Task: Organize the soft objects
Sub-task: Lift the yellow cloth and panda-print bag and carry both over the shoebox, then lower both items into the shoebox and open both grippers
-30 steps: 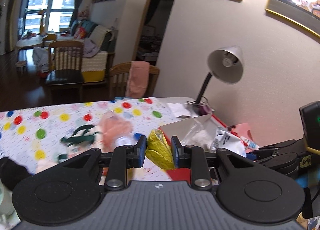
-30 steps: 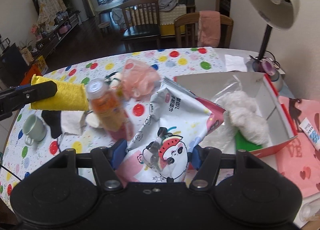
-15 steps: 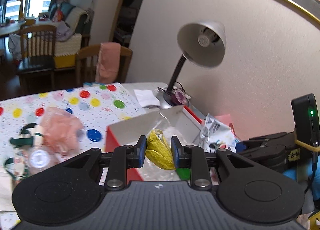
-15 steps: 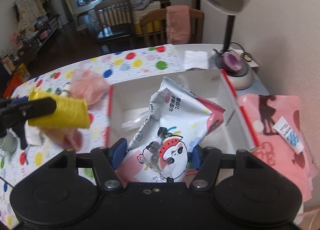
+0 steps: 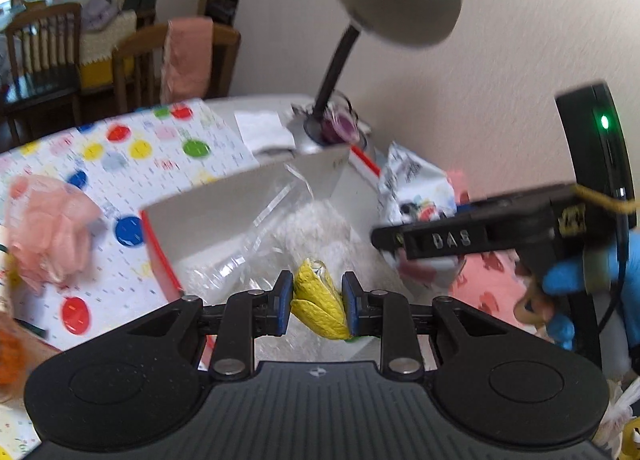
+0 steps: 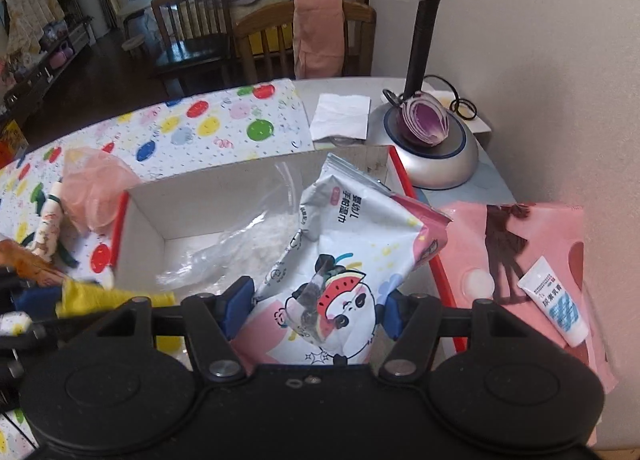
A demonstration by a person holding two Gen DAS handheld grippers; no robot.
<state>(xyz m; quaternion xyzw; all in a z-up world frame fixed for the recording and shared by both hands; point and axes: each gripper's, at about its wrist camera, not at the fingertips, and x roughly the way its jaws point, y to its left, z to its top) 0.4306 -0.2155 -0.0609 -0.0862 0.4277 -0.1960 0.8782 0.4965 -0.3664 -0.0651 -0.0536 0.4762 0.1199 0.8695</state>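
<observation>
My left gripper pinches the yellow cloth, my right gripper clamps the wipes pack; both hang over the box by the table's far edge. A clear bag lies inside; the pink bag waits outside.

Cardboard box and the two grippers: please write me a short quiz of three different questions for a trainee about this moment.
1. True or false: the left gripper has its jaws closed on a yellow cloth.
2. What does the right gripper hold? A) a white tube B) a wet wipes pack C) a pink bag
3. Fill in: the half red onion lies on the base of the ____.

Key
1. True; the cloth is above the open cardboard box.
2. B, the wet wipes pack; the white tube lies on pink paper beside the box.
3. Desk lamp.
</observation>
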